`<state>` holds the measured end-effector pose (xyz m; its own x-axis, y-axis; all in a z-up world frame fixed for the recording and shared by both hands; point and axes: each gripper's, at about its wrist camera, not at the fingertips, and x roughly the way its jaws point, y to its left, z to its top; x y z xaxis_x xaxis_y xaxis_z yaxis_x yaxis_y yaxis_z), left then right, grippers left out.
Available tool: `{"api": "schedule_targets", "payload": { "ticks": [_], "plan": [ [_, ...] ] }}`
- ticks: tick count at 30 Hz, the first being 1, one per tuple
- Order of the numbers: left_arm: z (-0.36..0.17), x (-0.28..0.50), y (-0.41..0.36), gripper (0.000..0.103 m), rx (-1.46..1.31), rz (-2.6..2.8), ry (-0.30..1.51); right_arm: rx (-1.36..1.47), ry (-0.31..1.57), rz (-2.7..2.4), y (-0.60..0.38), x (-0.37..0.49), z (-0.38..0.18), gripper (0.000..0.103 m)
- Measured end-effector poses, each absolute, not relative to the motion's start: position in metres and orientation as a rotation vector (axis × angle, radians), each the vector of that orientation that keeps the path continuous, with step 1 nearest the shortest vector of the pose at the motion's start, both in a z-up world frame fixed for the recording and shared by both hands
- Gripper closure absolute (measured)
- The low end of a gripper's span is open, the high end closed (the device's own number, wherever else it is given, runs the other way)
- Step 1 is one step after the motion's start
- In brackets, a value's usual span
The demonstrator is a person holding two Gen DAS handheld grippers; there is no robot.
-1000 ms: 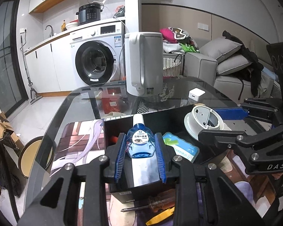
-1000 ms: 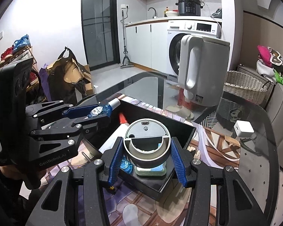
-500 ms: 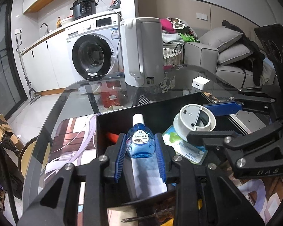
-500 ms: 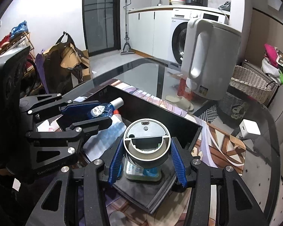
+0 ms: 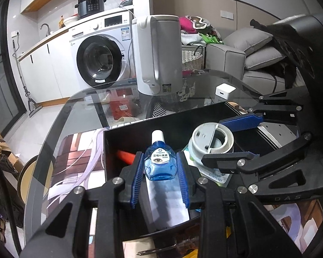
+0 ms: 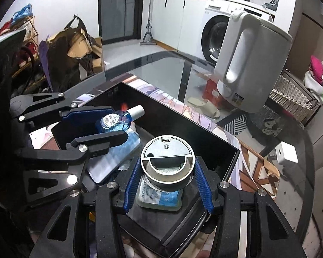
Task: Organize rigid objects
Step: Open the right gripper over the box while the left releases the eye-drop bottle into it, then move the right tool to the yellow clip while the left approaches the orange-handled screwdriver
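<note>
Black box (image 6: 183,129) on the glass tabletop (image 5: 86,111) now sat under both grippers vs a sec ago. Left gripper (image 5: 160,169) jaws clamped the eye-drop bottle (image 5: 159,161), right gripper (image 6: 166,177) jaws gripped the round grey device (image 6: 166,164), both over the box, prob about to drop.

left tongs (image 5: 160,167) | eye-drop bottle (image 5: 159,161) | moved forward over black box (image 5: 127,133) | right tongs (image 6: 166,172) likewise

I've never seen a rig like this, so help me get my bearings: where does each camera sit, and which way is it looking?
Left wrist: sits on the left gripper, looking along its fingers at the blue eye-drop bottle they clamp, over the black box; the right gripper enters from the right.
Right wrist: sits on the right gripper, facing the round grey device it clamps; the left gripper shows on the left.
Both share the box, both held items and the white kettle.
</note>
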<state>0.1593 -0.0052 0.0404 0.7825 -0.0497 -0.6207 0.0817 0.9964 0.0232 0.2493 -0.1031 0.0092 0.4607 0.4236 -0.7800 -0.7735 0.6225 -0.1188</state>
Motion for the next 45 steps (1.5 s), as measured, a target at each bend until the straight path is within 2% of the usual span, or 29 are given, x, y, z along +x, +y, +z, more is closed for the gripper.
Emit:
{"api": "schedule_targets", "payload": {
  "ticks": [5, 8, 9, 10, 11, 13, 14, 17, 19, 27, 45],
  "plan": [
    [0.040, 0.160, -0.004, 0.074, 0.045, -0.076, 0.676, -0.514, 0.814, 0.765, -0.101, 0.250, 0.009, 0.053],
    [0.041, 0.158, -0.005, 0.073, 0.059, -0.069, 0.667, -0.479, 0.770, 0.770, -0.105, 0.247, 0.011, 0.050],
    [0.042, 0.156, -0.005, 0.072, 0.059, -0.067, 0.666, -0.457, 0.741, 0.772, -0.110, 0.243, 0.014, 0.047],
    [0.043, 0.155, -0.004, 0.061, 0.056, -0.065, 0.665, -0.443, 0.725, 0.768, -0.113, 0.241, 0.016, 0.039],
    [0.044, 0.153, -0.004, 0.042, 0.050, -0.062, 0.661, -0.417, 0.701, 0.761, -0.119, 0.238, 0.020, 0.035],
    [0.049, 0.145, -0.001, 0.030, 0.026, -0.068, 0.629, -0.374, 0.675, 0.762, -0.128, 0.231, 0.027, 0.020],
    [0.051, 0.141, 0.000, 0.020, 0.013, -0.078, 0.614, -0.351, 0.665, 0.767, -0.133, 0.228, 0.030, 0.018],
    [0.058, 0.128, 0.003, 0.000, -0.012, -0.078, 0.574, -0.282, 0.632, 0.778, -0.148, 0.215, 0.039, 0.009],
    [0.062, 0.117, 0.007, 0.000, -0.035, -0.090, 0.560, -0.245, 0.604, 0.771, -0.158, 0.204, 0.045, 0.001],
    [0.066, 0.086, 0.021, 0.000, -0.065, -0.029, 0.539, -0.121, 0.619, 0.735, -0.185, 0.172, 0.043, 0.001],
    [0.047, 0.053, 0.015, 0.000, -0.040, 0.039, 0.553, -0.128, 0.666, 0.690, -0.186, 0.146, 0.010, 0.001]
  ]
}}
